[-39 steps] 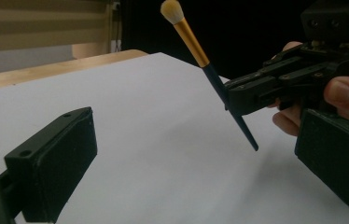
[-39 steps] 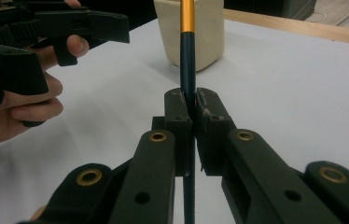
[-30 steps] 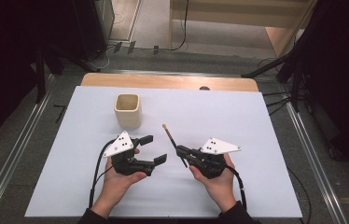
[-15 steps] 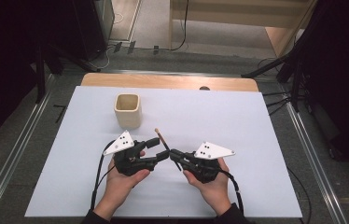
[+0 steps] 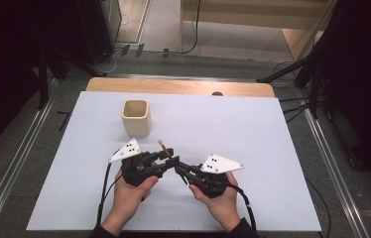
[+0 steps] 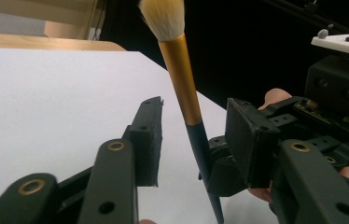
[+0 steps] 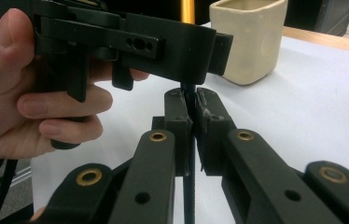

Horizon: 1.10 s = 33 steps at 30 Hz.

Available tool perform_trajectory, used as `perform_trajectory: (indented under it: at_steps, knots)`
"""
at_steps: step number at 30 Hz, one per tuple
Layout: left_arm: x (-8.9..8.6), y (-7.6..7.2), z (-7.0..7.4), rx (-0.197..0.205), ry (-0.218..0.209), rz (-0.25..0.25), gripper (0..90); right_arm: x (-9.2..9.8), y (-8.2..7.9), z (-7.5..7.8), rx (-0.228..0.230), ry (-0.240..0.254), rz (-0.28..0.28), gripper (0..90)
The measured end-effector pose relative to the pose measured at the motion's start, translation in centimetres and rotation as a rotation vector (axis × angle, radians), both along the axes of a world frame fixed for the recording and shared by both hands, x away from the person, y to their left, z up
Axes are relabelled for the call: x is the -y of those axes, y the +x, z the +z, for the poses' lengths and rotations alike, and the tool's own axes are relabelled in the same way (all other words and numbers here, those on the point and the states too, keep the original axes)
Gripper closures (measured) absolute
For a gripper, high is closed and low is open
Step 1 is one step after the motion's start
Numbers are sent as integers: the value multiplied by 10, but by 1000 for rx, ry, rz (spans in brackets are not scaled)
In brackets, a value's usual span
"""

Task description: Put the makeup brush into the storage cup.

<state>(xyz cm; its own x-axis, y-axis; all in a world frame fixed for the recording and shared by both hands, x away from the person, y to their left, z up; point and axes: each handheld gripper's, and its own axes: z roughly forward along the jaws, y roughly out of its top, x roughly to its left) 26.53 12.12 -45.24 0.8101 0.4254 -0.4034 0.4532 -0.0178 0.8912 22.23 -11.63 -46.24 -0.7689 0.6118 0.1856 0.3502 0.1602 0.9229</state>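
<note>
White covering spreads over the surface (image 5: 273, 148), and near six o'clock a person's two hands hold a pair of tongs tip to tip. The right tongs (image 7: 192, 112) are clamped shut on the dark lower handle of a makeup brush (image 6: 182, 79). The brush stands nearly upright, tilted slightly: its long axis runs from the dark handle at the bottom, through a gold ferrule, up to a pale bristle tuft at the top.

The left tongs (image 6: 193, 140) sit at about nine o'clock of the right tongs in the high view, reaching in sideways so that the brush stands between their jaws. These jaws have just been closing, yet a gap shows on each side of the handle, so the pads do not press it and they count as open. The left jaws bracket the brush just above the right tongs' grip, near where black handle meets gold.

A cream square cup (image 5: 136, 117) stands upright at about eleven o'clock of the hands, near them, with its open mouth up. The left hand (image 5: 129, 191) is the nearer one to it, which suggests a handover before the brush goes into the cup.
</note>
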Motion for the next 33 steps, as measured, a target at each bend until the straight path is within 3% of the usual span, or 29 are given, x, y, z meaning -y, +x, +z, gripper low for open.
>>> perform_trajectory:
  at_steps: [6, 8, 10, 15, 16, 18, 19, 20, 22, 24, 29, 33]
  knots:
    - [-1, 0, 1, -14, -14, -3, 682, -1, 0, -2, -2, 0, 0, 857]
    - [-2, 0, 1, -17, -16, -1, 748, -1, 0, -2, -1, 2, 2, 856]
    - [-3, 1, 1, -37, -44, -22, 829, -2, 0, -2, 2, 4, 7, 856]
    - [-3, 0, 3, -19, -28, -25, 847, -2, 0, -3, 8, 8, 19, 851]
    - [-4, 0, 4, -18, -25, -22, 847, -1, 0, -3, 12, 16, 20, 822]
    - [-6, 1, 4, -14, -21, -14, 848, 0, 1, -2, 10, 36, 13, 650]
    - [-6, 1, 4, -14, -21, -14, 848, 0, 1, -2, 10, 36, 13, 650]
    - [-7, 1, 4, -9, -14, -7, 848, 2, 1, -2, 35, 25, -23, 528]
    - [-10, 2, 4, -1, -7, 1, 848, 3, 2, -2, 43, 22, -39, 478]
    - [-14, 3, 4, 13, 5, 21, 848, 11, 7, -3, 49, 0, -113, 341]
    - [-20, 4, 5, 30, 28, 51, 849, 27, 9, -4, 23, 27, -163, 216]
    - [-24, 5, 6, 43, 42, 70, 848, 40, 8, -5, 14, 13, -171, 146]
